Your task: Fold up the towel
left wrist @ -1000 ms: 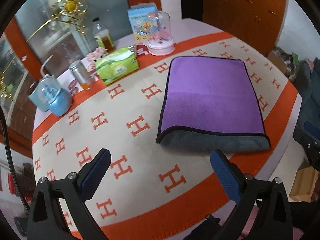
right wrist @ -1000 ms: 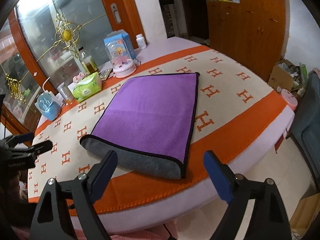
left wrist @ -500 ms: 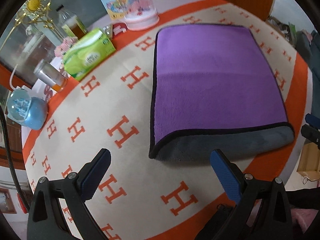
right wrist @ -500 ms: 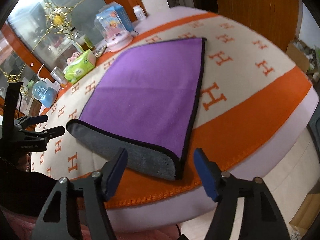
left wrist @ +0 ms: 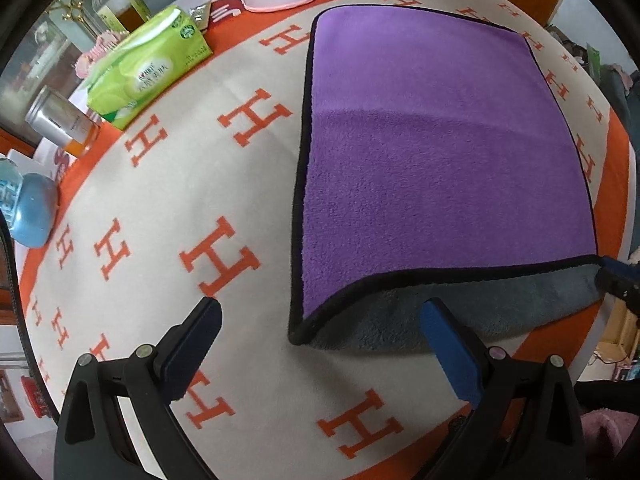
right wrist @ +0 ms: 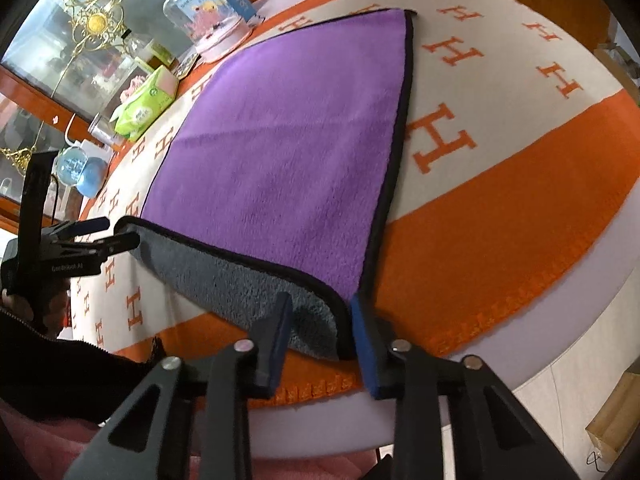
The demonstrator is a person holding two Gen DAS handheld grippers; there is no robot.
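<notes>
A purple towel (left wrist: 436, 152) with a grey underside and black trim lies folded once on the table; it also shows in the right wrist view (right wrist: 288, 136). My left gripper (left wrist: 320, 316) is wide open, straddling the towel's near-left corner. It shows from the side in the right wrist view (right wrist: 116, 232). My right gripper (right wrist: 320, 300) is half closed around the towel's near-right corner, which sits between the fingers without being pinched. Its fingertips (left wrist: 616, 272) show at the right edge of the left wrist view.
A cream and orange blanket with H marks (left wrist: 224, 184) covers the round table. At the back stand a green tissue pack (left wrist: 148, 68), a tin can (left wrist: 60, 120), a blue globe (left wrist: 28, 208), a bottle (left wrist: 116, 4) and a pink-based glass dome (right wrist: 208, 20). The table edge (right wrist: 560, 304) is close on the right.
Both grippers moved forward and down to the towel's near corners. The right gripper narrowed around the near-right corner. The left gripper stayed wide open.
</notes>
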